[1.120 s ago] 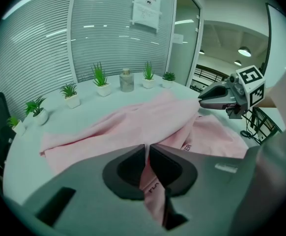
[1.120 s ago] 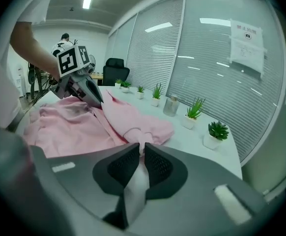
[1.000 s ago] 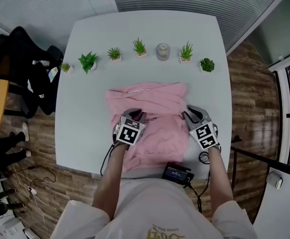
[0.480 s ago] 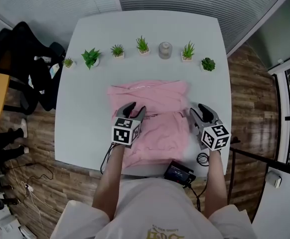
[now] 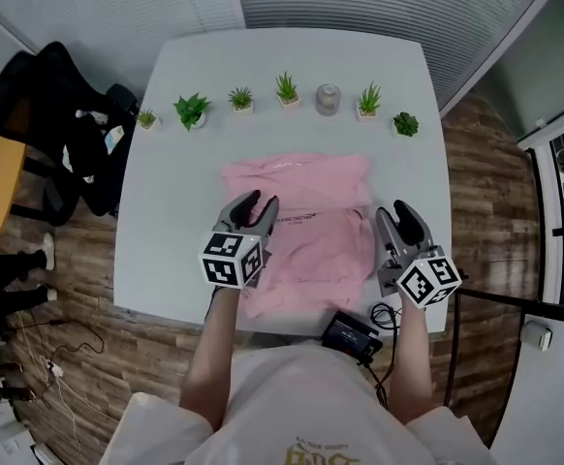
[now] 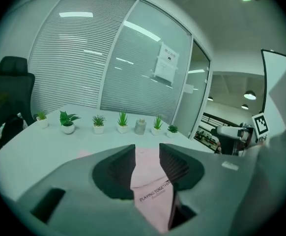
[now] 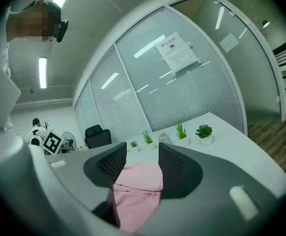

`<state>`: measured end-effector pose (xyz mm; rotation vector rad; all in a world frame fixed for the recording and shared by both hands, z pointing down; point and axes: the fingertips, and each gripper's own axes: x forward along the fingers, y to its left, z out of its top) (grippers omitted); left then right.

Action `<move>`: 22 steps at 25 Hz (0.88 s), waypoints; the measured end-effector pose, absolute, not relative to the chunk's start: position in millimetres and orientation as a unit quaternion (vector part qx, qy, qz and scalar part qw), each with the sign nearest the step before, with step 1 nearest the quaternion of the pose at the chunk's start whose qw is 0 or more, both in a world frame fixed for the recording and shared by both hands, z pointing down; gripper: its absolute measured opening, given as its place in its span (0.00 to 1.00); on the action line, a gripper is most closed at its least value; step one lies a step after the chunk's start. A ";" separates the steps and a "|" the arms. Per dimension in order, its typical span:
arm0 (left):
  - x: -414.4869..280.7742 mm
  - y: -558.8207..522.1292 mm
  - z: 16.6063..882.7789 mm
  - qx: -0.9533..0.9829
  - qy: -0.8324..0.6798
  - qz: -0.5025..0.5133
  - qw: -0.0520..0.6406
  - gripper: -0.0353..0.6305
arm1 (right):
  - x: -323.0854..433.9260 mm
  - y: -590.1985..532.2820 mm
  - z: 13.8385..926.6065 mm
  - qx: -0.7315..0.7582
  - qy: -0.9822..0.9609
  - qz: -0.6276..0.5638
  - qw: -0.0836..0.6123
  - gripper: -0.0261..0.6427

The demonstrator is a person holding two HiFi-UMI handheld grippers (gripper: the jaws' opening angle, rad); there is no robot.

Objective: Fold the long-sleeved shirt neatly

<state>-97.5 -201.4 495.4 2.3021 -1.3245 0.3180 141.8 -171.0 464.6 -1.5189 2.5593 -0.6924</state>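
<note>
The pink long-sleeved shirt [image 5: 306, 235] lies folded in a rough rectangle on the white table [image 5: 171, 250], small dark print facing up. My left gripper [image 5: 259, 203] hovers over the shirt's left part, off the cloth; its jaws stand apart, are closing slightly and hold nothing. My right gripper [image 5: 395, 211] hangs by the shirt's right edge, its jaws opening with nothing in them. In the left gripper view the shirt [image 6: 153, 186] shows through the gap of the left gripper [image 6: 147, 154]. In the right gripper view the shirt [image 7: 133, 193] lies below the right gripper [image 7: 142, 154].
A row of small potted plants [image 5: 287, 89] and a glass jar [image 5: 328, 98] stands along the table's far side. A black device [image 5: 348, 335] with a cable lies at the near edge. A black office chair [image 5: 64, 129] stands left of the table.
Both grippers have let go of the shirt and risen off it toward the person, turning more level. Their jaws went from nearly shut to parted. The shirt stays flat.
</note>
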 end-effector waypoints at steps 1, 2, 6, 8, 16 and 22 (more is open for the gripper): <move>-102.4 -198.0 489.9 0.835 -0.488 0.102 0.234 0.29 | 139.2 -167.2 459.3 -0.499 0.836 -0.222 0.048 0.36; -107.4 -193.8 484.2 0.832 -0.494 0.089 0.236 0.29 | 136.6 -163.4 454.4 -0.501 0.836 -0.218 0.052 0.36; -120.1 -169.6 465.7 0.838 -0.494 0.068 0.223 0.29 | 124.6 -142.3 438.8 -0.505 0.832 -0.215 0.077 0.36; -123.7 -157.4 456.5 0.846 -0.488 0.059 0.208 0.29 | 117.6 -130.6 430.9 -0.502 0.834 -0.212 0.088 0.36; -139.7 -110.0 444.8 0.851 -0.483 0.025 0.207 0.30 | 91.3 -76.6 411.6 -0.479 0.843 -0.212 0.120 0.34; -142.6 -74.3 456.5 0.851 -0.484 0.050 0.199 0.32 | 82.0 -42.3 413.0 -0.466 0.848 -0.223 0.122 0.36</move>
